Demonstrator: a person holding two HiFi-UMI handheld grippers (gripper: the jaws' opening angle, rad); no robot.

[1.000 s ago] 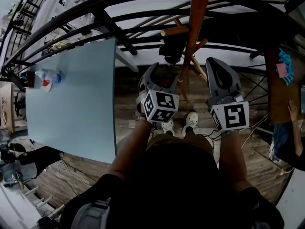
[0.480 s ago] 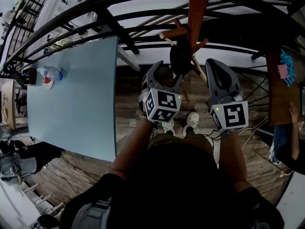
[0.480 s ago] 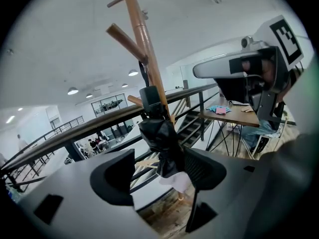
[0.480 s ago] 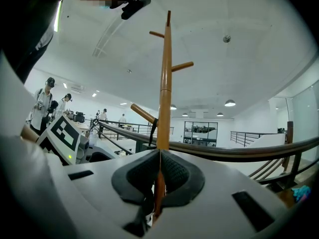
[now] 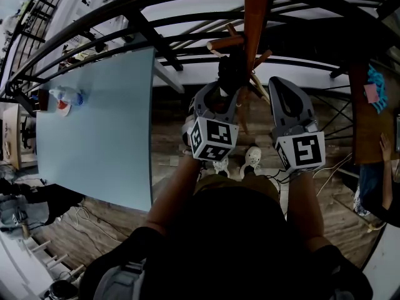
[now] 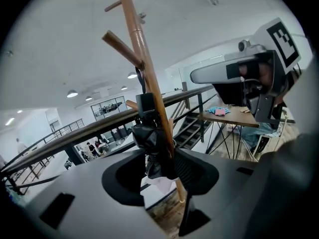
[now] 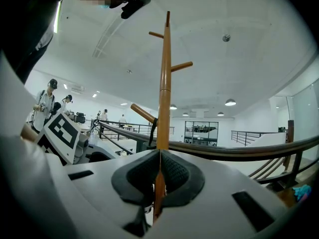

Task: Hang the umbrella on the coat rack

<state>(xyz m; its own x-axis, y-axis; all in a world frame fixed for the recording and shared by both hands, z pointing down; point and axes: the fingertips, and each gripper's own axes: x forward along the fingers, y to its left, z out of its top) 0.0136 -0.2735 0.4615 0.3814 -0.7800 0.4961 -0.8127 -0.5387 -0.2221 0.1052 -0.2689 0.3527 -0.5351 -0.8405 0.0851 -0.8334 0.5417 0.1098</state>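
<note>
Coat rack [image 5: 255, 17] is cut off up top in the head view. The black umbrella [image 5: 231, 74] hangs off a peg right against the pole, with its bottom end lost behind the left hand-held gripper [image 5: 224, 97], whose jaws have just been closing and now pinch the bundle from both sides. Right hand-held gripper [image 7: 158, 176] is closed on nothing with the pole straight beyond it, and off to the left there's a pale blue worktop [image 5: 100, 142] with some blurry red-and-white thing [image 5: 64, 100] on it.

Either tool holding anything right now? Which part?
Left tool, jaws just closing, grips the folded black fabric umbrella around its bunched canopy, below the handle, as it hangs on the wooden coat rack. Right tool: shut, empty.
</note>
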